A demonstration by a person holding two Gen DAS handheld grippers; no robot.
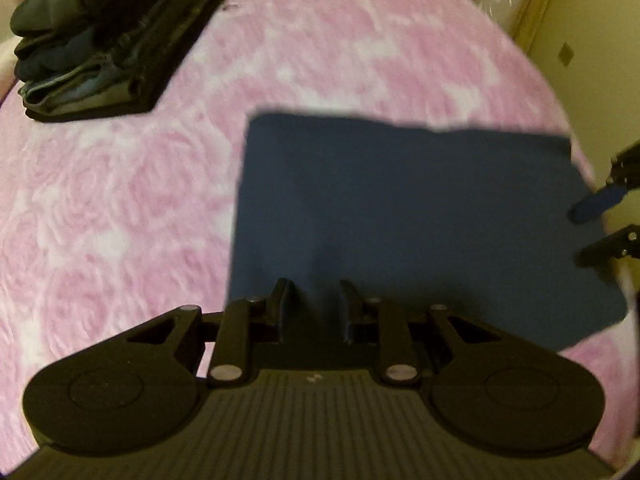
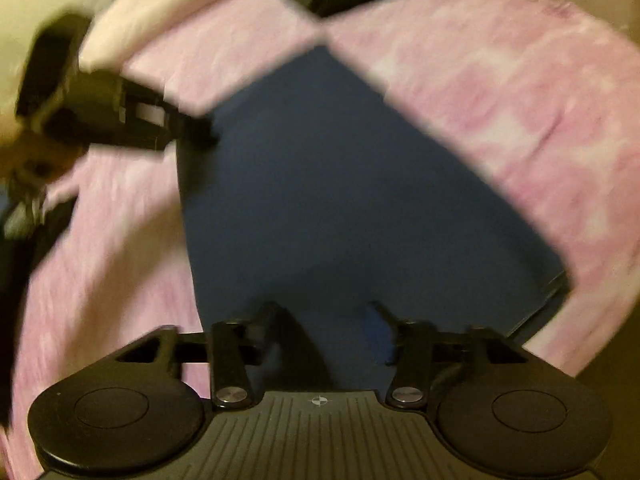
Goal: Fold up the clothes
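Pink rose-textured blanket (image 1: 120, 208) covers bed; cream wall (image 1: 592, 72) behind (dim, yellowish light).

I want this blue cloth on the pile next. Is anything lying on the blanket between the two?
Nothing visible: only bare pink blanket lies between the blue cloth and the pile.

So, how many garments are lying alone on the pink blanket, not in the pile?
1: the navy garment lies flat on the pink blanket, in front of both grippers. The pile of dark folded clothes sits at the far left corner. Others may be out of view.
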